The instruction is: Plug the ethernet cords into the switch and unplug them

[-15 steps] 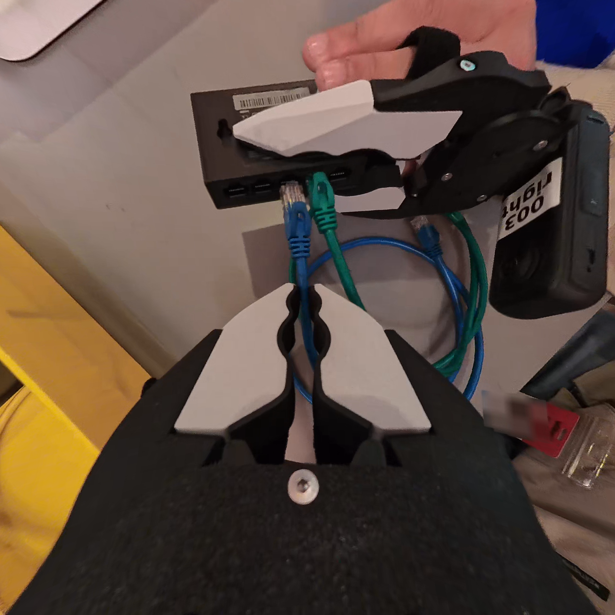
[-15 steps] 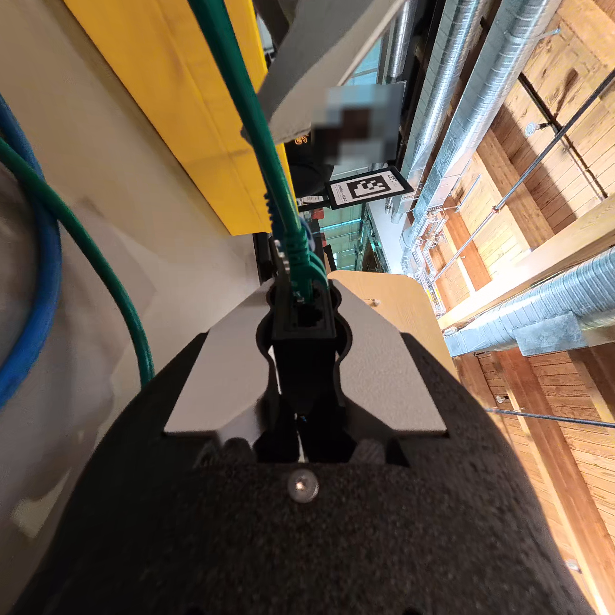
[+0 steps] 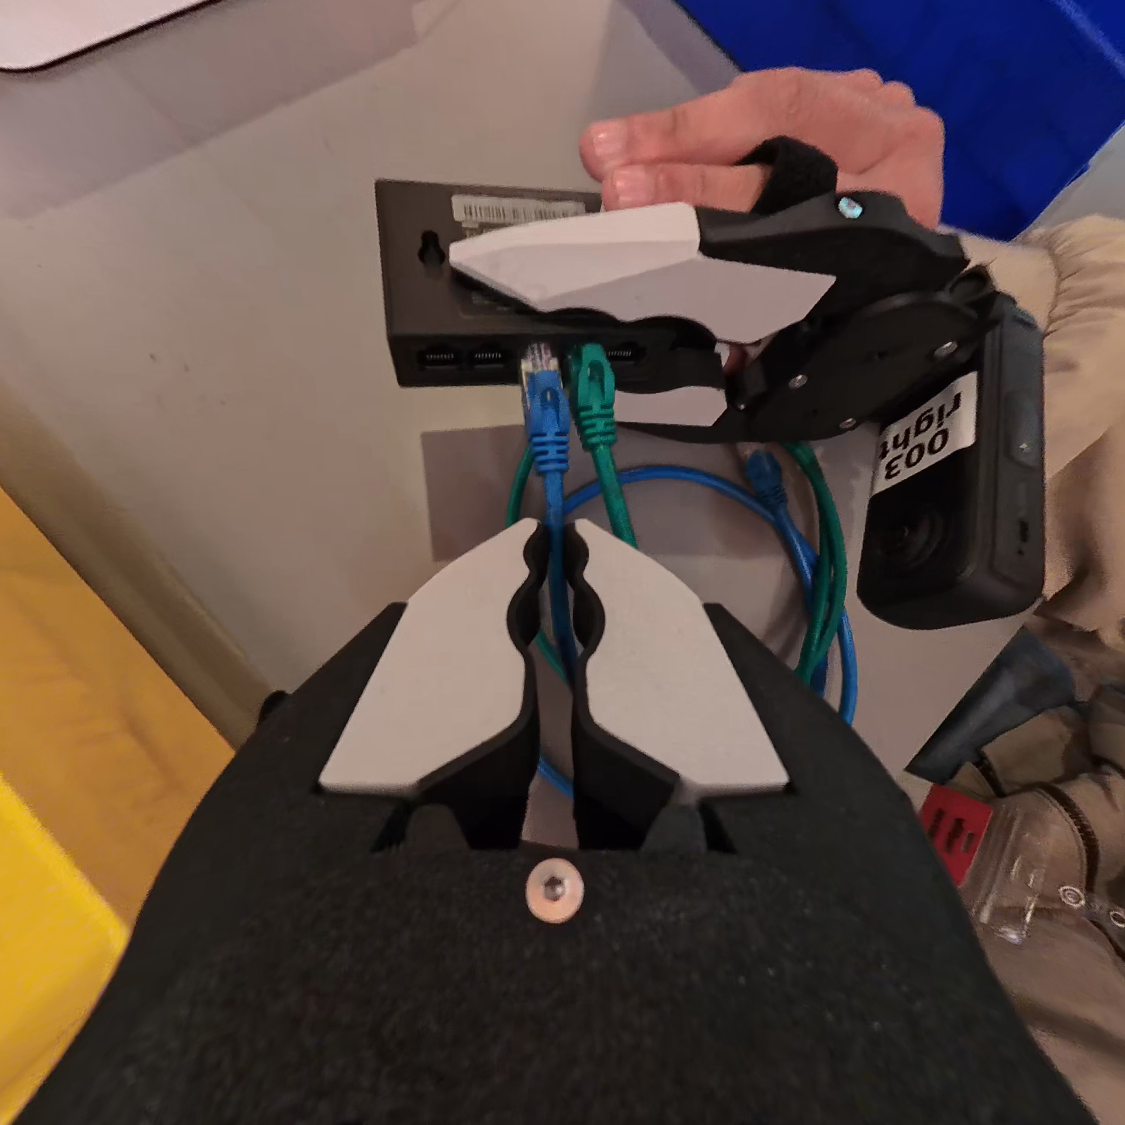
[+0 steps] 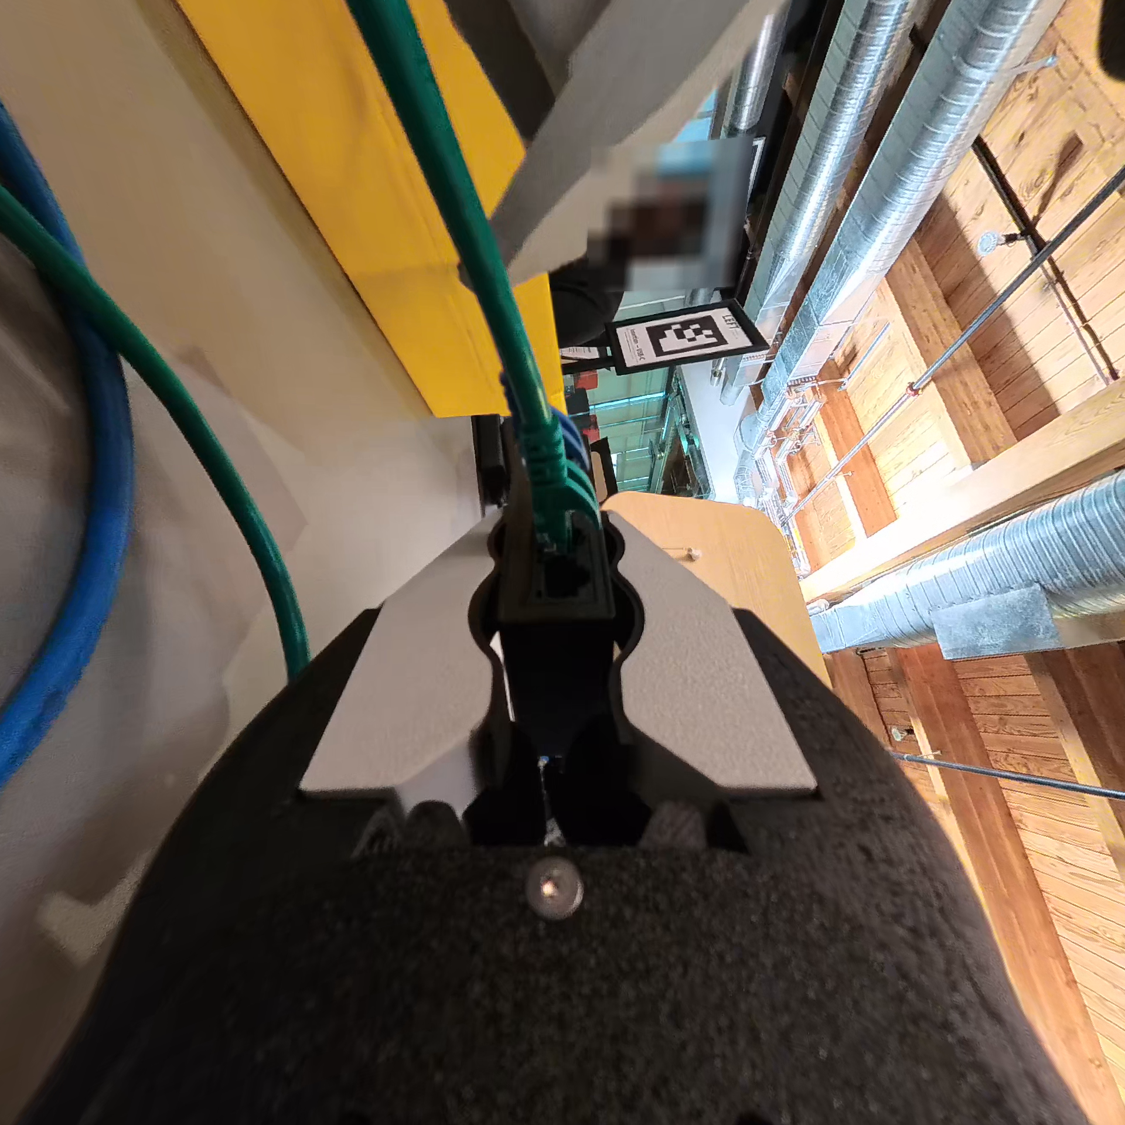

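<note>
Left tool: the two pale fingers are closed on the blue ethernet cord, pinching the cable a little behind its connector; the cord runs straight forward out of the tips. Blue connector: its clear tip sits at the mouth of a port in the front face of the switch; whether it is seated cannot be told from the left wrist view. Green ethernet cord: its plug is in the port just to the right of the blue one, cable trailing down toward the left tool. Two empty ports show to the left of the blue connector. Switch: a black box held above the grey desk, clamped from its right end by the right tool, whose fingers are closed on its top and bottom faces. In the right wrist view the switch fills the gap between the fingers, with the green plug entering its face and a blue one just behind it. A person's hand wraps the right tool's handle. Slack of both cords lies looped on the desk below the switch, with the blue cord's free connector resting there. Yellow bin stands at the left edge of the desk.
</note>
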The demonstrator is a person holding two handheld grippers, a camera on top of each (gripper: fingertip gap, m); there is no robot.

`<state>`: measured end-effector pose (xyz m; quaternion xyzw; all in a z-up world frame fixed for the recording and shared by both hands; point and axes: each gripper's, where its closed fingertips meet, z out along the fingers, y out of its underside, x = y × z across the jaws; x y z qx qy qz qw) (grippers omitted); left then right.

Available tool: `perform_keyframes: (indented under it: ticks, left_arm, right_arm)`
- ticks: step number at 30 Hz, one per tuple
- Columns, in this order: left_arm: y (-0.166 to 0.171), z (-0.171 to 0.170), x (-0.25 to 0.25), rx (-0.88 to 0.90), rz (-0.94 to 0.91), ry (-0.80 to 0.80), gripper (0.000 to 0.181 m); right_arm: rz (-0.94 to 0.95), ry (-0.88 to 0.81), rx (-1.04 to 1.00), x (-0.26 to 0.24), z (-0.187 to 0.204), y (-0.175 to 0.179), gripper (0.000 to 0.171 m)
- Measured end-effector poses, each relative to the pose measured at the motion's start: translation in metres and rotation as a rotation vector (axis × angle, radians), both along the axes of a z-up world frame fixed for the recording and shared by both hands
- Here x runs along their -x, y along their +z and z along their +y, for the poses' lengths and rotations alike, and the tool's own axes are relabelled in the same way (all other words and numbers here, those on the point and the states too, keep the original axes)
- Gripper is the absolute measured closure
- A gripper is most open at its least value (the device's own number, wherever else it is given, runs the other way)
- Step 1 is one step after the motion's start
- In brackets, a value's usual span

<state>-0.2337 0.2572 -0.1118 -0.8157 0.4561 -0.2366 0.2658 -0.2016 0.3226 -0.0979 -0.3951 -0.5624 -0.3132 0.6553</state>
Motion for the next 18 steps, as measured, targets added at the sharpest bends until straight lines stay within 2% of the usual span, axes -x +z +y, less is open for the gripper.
perform_keyframes:
  ticks: [1, 4, 8, 11, 14, 16, 18]
  left_arm:
    - [0.001, 0.0, -0.001, 0.007, -0.018, 0.001, 0.177]
    - [0.003, 0.001, -0.003, 0.009, -0.054, 0.001, 0.177]
    - [0.009, 0.0, -0.006, -0.089, -0.087, -0.066, 0.177]
    - [0.007, -0.004, -0.012, -0.154, -0.096, -0.13, 0.174]
    - [-0.007, 0.002, -0.009, -0.118, -0.095, -0.117, 0.174]
    - [-0.005, 0.003, -0.009, -0.106, -0.117, -0.092, 0.175]
    - [0.002, 0.004, -0.01, -0.189, -0.084, -0.089, 0.176]
  right_arm:
    - [-0.007, 0.002, 0.005, 0.001, 0.0, -0.001, 0.144]
    - [-0.014, 0.001, 0.012, 0.002, 0.0, -0.003, 0.144]
    - [0.036, 0.015, 0.065, 0.0, -0.001, -0.001, 0.144]
    - [0.062, 0.095, 0.08, 0.009, -0.01, 0.001, 0.144]
    - [-0.007, 0.073, 0.086, 0.012, -0.008, -0.011, 0.144]
    - [0.019, 0.077, 0.109, 0.013, -0.007, -0.011, 0.144]
    - [0.099, 0.087, 0.172, 0.012, -0.007, -0.01, 0.144]
